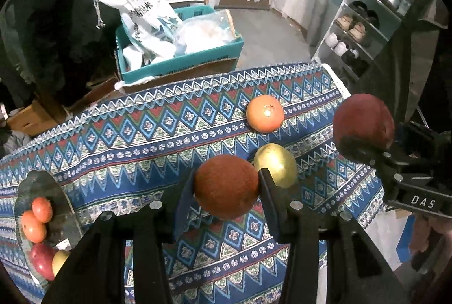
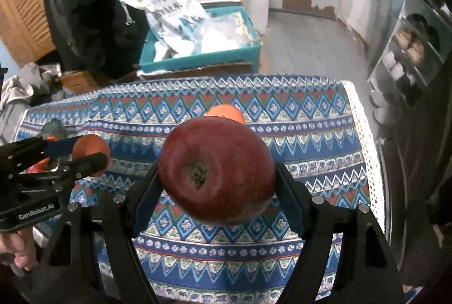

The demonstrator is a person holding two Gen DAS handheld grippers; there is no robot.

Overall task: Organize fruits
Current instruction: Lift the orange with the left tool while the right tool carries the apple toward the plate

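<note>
While my left gripper pinches a round rough-skinned orange, my right gripper clamps a dark red apple. My shiny metal plate holds 2 small oranges, 1 red apple and 1 yellow fruit.

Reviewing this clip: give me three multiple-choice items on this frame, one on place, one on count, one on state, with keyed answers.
1. Where does the yellow fruit lie?
A. on the tablecloth
B. in the teal box
C. in the right tool

2. How many loose fruits rest on the cloth?
A. none
B. two
C. five

3. What does the right tool hold?
A. nothing
B. an orange
C. a red apple

Answers:
1 A, it sits on the cloth beside the left tool.
2 B, the yellow fruit and an orange.
3 C, its pads clamp the apple.
</note>
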